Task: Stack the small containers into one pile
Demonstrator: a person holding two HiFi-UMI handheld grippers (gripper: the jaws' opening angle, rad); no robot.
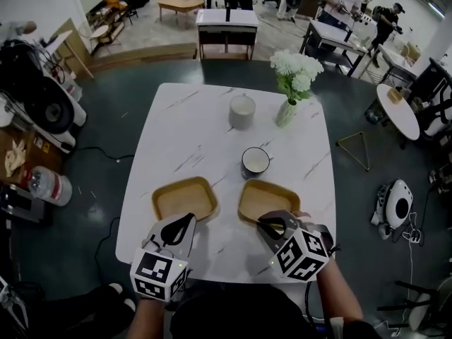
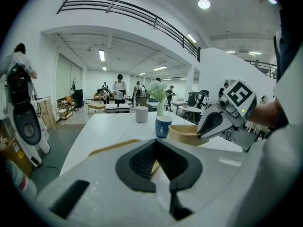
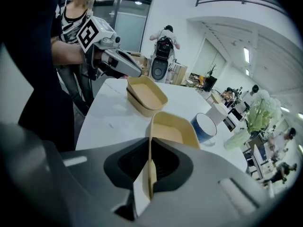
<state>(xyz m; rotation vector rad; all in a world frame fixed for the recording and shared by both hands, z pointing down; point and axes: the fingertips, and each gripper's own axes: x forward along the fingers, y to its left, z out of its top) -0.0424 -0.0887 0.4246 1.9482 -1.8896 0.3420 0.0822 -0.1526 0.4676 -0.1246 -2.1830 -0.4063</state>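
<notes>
Two shallow tan containers lie side by side near the front of the white marble table (image 1: 212, 126). My left gripper (image 1: 185, 221) is at the near rim of the left container (image 1: 185, 198). Its jaws are shut, and a sliver of tan rim (image 2: 154, 166) shows between them. The right gripper view shows this left gripper (image 3: 135, 72) reaching the same left container (image 3: 144, 96). My right gripper (image 1: 272, 224) is shut on the near wall of the right container (image 1: 267, 198). That thin wall (image 3: 150, 174) stands edge-on between the jaws, and the right container (image 3: 173, 129) looks tilted.
A blue mug (image 1: 255, 161) stands just behind the right container. A grey cup (image 1: 241, 111) and a vase of white flowers (image 1: 289, 104) stand farther back. The table's front edge runs just under both grippers. People and furniture fill the room beyond.
</notes>
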